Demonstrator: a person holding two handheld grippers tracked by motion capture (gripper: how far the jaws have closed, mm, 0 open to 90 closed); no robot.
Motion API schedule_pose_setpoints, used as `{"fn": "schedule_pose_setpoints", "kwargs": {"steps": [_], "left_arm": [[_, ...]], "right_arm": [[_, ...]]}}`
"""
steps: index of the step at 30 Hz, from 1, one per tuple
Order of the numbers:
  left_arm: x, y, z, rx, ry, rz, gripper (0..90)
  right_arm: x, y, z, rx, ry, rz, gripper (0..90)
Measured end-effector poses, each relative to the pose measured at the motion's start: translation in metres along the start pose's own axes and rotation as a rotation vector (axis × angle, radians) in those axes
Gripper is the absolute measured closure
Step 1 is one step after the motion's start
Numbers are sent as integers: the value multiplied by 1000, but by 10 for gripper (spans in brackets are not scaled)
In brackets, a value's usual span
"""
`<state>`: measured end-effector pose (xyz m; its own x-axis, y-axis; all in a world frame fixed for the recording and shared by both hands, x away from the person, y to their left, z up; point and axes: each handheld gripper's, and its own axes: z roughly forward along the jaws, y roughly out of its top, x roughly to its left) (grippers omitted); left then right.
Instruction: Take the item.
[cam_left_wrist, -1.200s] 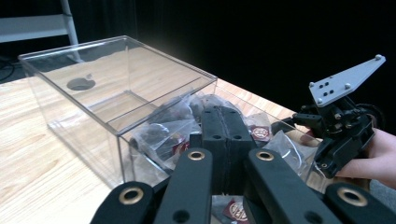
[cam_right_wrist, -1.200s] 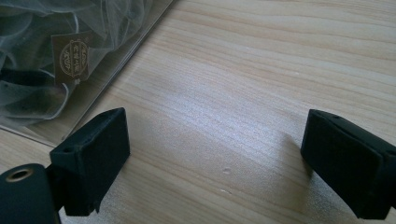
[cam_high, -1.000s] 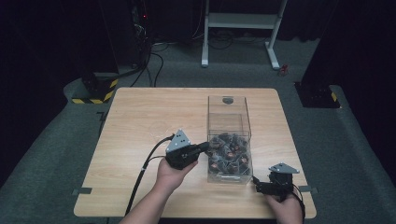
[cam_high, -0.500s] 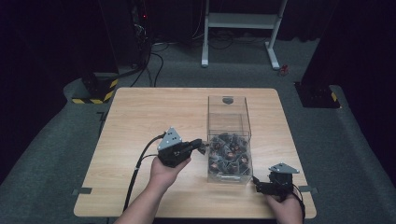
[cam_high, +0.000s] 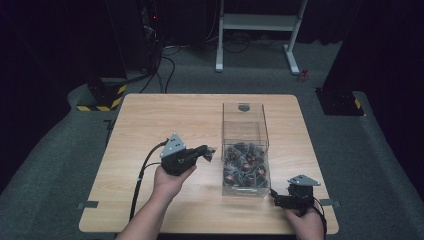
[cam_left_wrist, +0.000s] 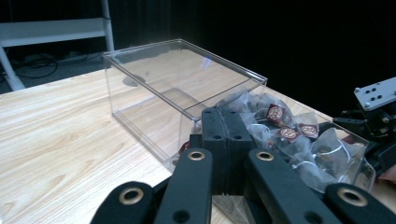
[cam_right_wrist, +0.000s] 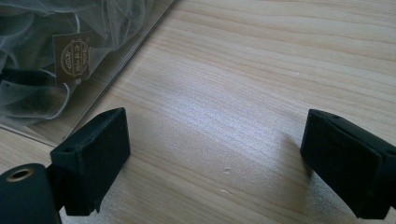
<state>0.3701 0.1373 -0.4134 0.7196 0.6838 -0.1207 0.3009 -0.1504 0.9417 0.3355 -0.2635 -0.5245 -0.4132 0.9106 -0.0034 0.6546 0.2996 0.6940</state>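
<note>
**Left gripper draws a tea bag out of the clear box**

High view: The left gripper (cam_high: 209, 152) now hangs over the bare wooden table (cam_high: 150, 120) just left of the clear plastic box (cam_high: 245, 150), where a second ago its tip was at the box's near compartment, over the heap of tea bags (cam_high: 244, 167). A small pale tea bag (cam_high: 210, 156) shows at its jaw tips, clear of the box wall. The right gripper (cam_high: 276, 198) has kept its place, resting on the table by the box's near right corner. The box's far compartment stands empty.

Left gripper view: The jaws are pressed together, pad against pad, with a bit of gauzy mesh (cam_left_wrist: 233, 205) and a dark red tag (cam_left_wrist: 183, 148) peeping from beneath them, so the clenched jaws appear to be pinching one pyramid tea bag. Beyond them lie the box and its remaining bags with their round-crested tags.

Right gripper view: Its jaws stand wide apart over bare wood, grasping nothing; the box corner, with a tagged bag (cam_right_wrist: 70, 56) behind its wall, sits at upper left.

Judging by this, one bag has been extracted and wants setting down on the table.
</note>
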Motion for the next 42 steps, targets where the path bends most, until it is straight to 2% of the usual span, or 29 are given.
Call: {"fn": "schedule_pose_setpoints", "kwargs": {"steps": [42], "left_arm": [[49,2,-31,-29,121,-37,900]], "right_arm": [[0,0,0,0,1,-1,81]]}}
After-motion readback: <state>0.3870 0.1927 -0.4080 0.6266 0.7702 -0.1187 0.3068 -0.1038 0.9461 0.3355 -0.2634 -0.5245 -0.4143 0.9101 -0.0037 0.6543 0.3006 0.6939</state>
